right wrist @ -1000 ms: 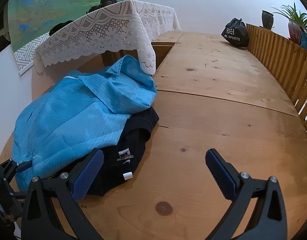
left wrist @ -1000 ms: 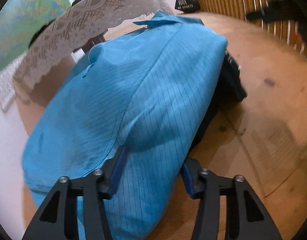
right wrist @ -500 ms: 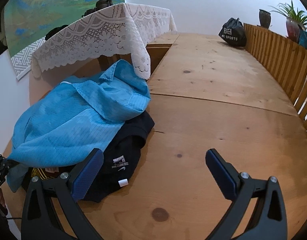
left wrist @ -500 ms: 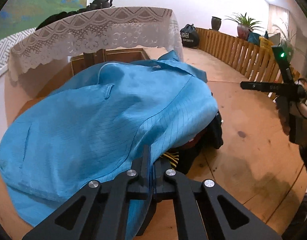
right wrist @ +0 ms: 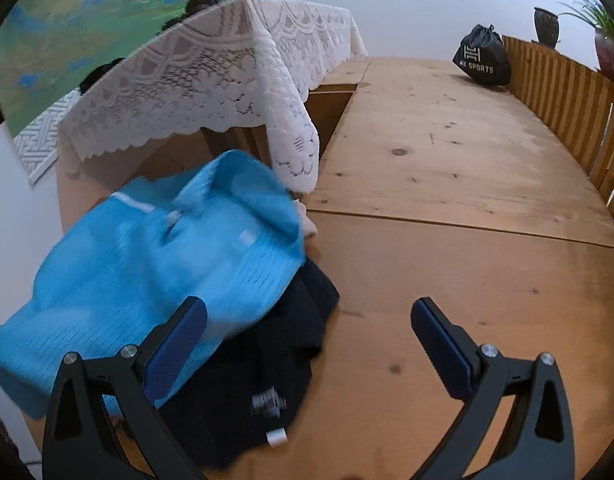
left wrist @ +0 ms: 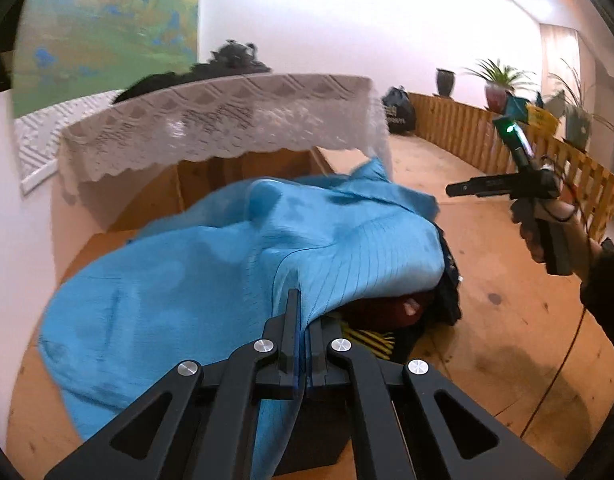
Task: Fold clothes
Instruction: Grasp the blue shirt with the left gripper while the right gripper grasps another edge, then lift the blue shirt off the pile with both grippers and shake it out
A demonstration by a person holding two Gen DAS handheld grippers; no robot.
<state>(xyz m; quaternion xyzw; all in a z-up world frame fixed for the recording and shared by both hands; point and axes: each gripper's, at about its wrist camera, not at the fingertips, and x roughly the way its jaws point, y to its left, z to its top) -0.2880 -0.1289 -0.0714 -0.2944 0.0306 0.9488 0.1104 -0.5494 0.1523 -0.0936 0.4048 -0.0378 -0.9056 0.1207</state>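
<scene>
left gripper (left wrist: 303, 344) has its jaws clamped on a fold of the blue shirt (left wrist: 211, 280), which drapes away from it over a heap of dark clothes (right wrist: 267, 364) on the wooden platform (right wrist: 447, 280). right gripper (right wrist: 307, 344), jaws spread wide and empty, hovers to the heap's right, the shirt lying ahead-left. beyond hangs a lace tablecloth (right wrist: 211, 80).

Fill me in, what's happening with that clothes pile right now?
A person is working with two handheld grippers on a wooden platform. The left gripper is shut on an edge of the blue shirt, lifting it off a pile that includes a dark garment and something red and yellow-striped. The right gripper is open above bare wood, holding nothing. No fold is made yet.
</scene>
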